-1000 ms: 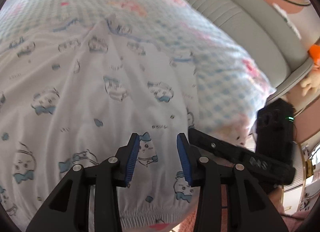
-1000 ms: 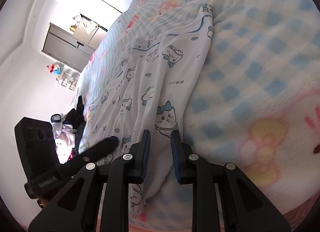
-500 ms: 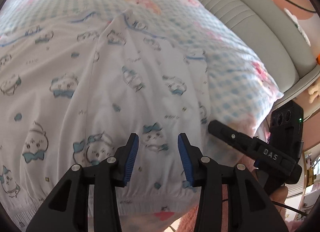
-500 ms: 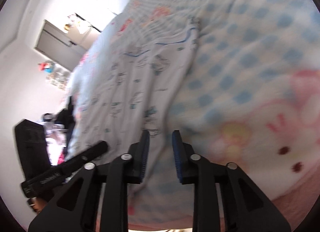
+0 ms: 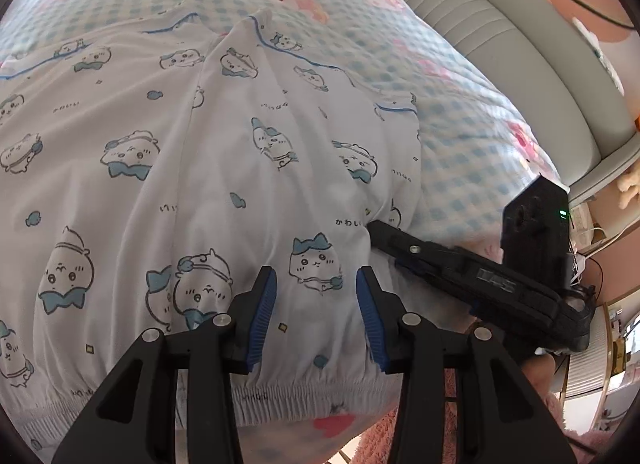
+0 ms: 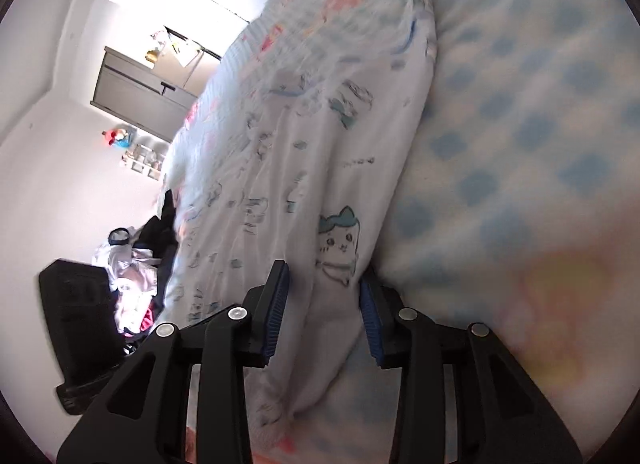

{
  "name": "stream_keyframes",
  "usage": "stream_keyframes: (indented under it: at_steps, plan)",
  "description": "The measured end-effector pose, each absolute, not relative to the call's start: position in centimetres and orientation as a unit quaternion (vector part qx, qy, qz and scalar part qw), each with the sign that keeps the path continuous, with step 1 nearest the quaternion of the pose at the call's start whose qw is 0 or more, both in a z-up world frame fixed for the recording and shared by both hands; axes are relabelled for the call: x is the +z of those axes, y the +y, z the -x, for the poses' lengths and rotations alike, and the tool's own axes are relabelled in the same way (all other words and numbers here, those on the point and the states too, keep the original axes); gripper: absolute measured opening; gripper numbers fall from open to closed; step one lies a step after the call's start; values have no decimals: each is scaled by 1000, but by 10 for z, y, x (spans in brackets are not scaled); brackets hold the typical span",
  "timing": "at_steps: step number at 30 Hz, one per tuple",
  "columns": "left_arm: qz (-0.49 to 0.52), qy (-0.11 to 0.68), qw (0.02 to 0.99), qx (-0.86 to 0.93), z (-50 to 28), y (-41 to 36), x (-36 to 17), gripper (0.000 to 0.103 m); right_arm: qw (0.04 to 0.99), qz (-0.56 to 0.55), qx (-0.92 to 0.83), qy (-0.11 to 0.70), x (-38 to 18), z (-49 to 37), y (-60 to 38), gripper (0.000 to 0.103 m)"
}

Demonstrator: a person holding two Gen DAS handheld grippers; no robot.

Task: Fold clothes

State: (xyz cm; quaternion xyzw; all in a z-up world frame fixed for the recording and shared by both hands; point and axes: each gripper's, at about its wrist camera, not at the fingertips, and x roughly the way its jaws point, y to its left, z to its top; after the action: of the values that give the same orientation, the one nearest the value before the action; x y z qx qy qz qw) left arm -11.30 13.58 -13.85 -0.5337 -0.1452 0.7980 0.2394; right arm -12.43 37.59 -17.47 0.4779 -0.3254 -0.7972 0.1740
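Since a second ago the right gripper (image 6: 322,312) has spread its fingers: they stood narrowly apart on the garment's side edge then, and now they are wide open with that edge of the pyjama bottoms (image 5: 224,168) lying loose between the blue pads, pinched by neither. The left gripper (image 5: 316,314) has kept the same wide-open spread throughout, and has drawn back toward the elastic waistband (image 5: 280,388), so that more of the garment shows beyond its tips than before; nothing is held between its fingers, which hover just over the cloth near the waistband. From the left wrist view the right gripper (image 5: 384,230) reaches in from the side and touches the garment's edge, lower along that edge than it was a second ago. The pyjama bottoms are white with small blue cartoon animals and scattered lettering, edged in thin blue piping at the far end, and gathered at the waistband. They lie spread flat on the blue-and-white checked blanket (image 5: 460,136), the waistband at the blanket's near edge and the legs running away from it, with one long crease down the middle. The right wrist view is blurred, so fine folds there cannot be told.
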Motion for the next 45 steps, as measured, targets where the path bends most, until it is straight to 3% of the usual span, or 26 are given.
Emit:
stream_keyframes:
  at_steps: [3, 12, 17, 20, 26, 35, 39, 45]
  plan:
    - [533, -155, 243, 795, 112, 135, -139, 51, 182, -463, -798, -341, -175, 124, 381, 5]
    - [534, -155, 238, 796, 112, 132, -138, 51, 152, -440, -819, -335, -155, 95, 396, 1]
    - [508, -158, 254, 808, 108, 132, -125, 51, 155, -447, -816, -333, -154, 91, 396, 7]
    - [508, -150, 260, 808, 108, 136, -123, 51, 180, -467, -793, -346, -171, 100, 389, 27]
    - [519, -144, 254, 803, 108, 141, -129, 51, 228, -474, -756, -390, -190, 116, 393, 34]
    - [533, -137, 247, 798, 109, 146, -137, 51, 240, -432, -770, -404, -171, 110, 392, 35]
    - [532, -134, 247, 798, 109, 146, -136, 51, 171, -461, -789, -368, -173, 107, 390, 28]
    - [533, -129, 249, 799, 111, 150, -134, 51, 234, -470, -772, -359, -174, 116, 364, 32]
